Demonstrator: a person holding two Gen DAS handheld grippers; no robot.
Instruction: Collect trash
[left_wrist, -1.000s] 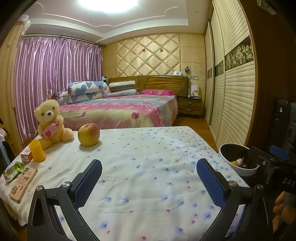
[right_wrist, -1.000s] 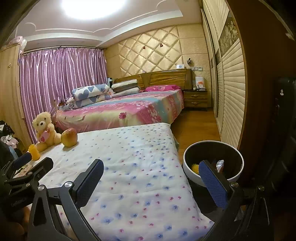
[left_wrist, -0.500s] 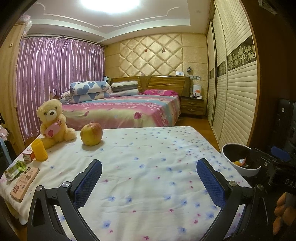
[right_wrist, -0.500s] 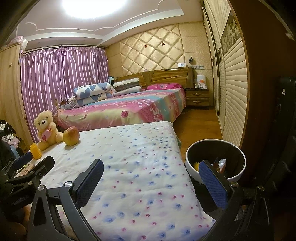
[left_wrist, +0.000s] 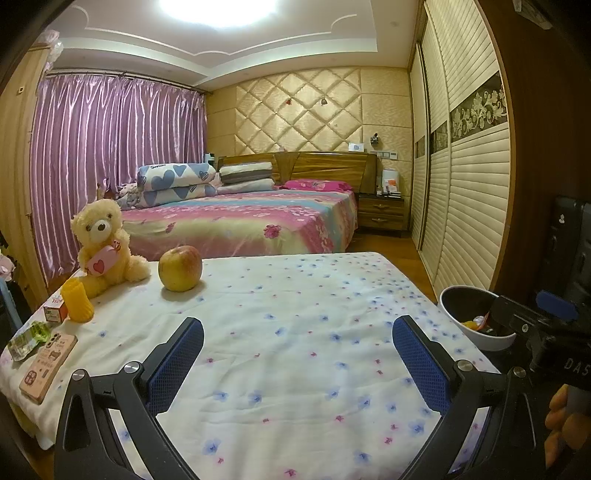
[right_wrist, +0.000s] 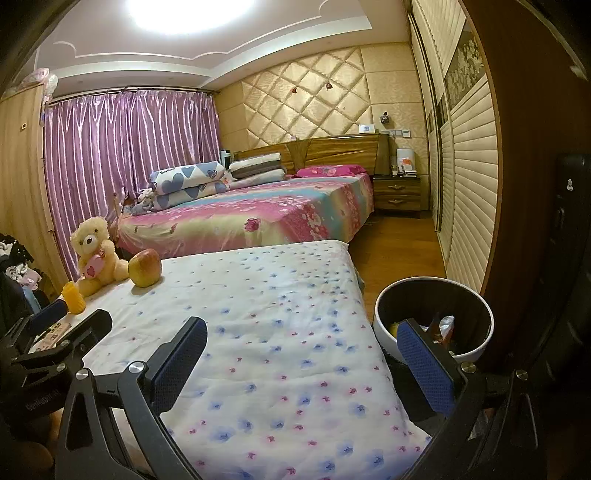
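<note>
Bench (left_wrist: 295, 387), white cloth with small blue and pink flowers, contents listed from the left edge:

- Crumpled clear-green wrapper (left_wrist: 28, 335), at the far left corner, touching or just beside a pink phone-like slab (left_wrist: 48, 362). Probably the trash left to collect. Risk: fingers closing on the thin wrapper could drag the slab along or nudge it off the edge.
- Small red-and-white carton (left_wrist: 54, 309), behind the wrapper, against a yellow ribbed cup (left_wrist: 77, 301). Whether the carton is trash I cannot tell. Risk: the cup looks light and could tip if brushed.
- Cream teddy bear (left_wrist: 101, 245) and apple (left_wrist: 180, 267), back row. Keepers by my judgement; the apple would roll if knocked, and binning either would be a mistake.
- Left gripper (left_wrist: 297, 356), fingers spread wide, nothing between them, hovering over bare cloth mid-bench, well apart from the wrapper.
- Right gripper (right_wrist: 303, 363), fingers likewise spread and empty, at the right end; its right finger overlaps the bin in view.
- Bin (right_wrist: 384, 317), white outside, dark inside, on the floor just beside the bench's right end, already holding wrappers and something yellow. Risk: a carry from the far left crosses the whole bench, and a loose pinch could drop the piece short.
</note>
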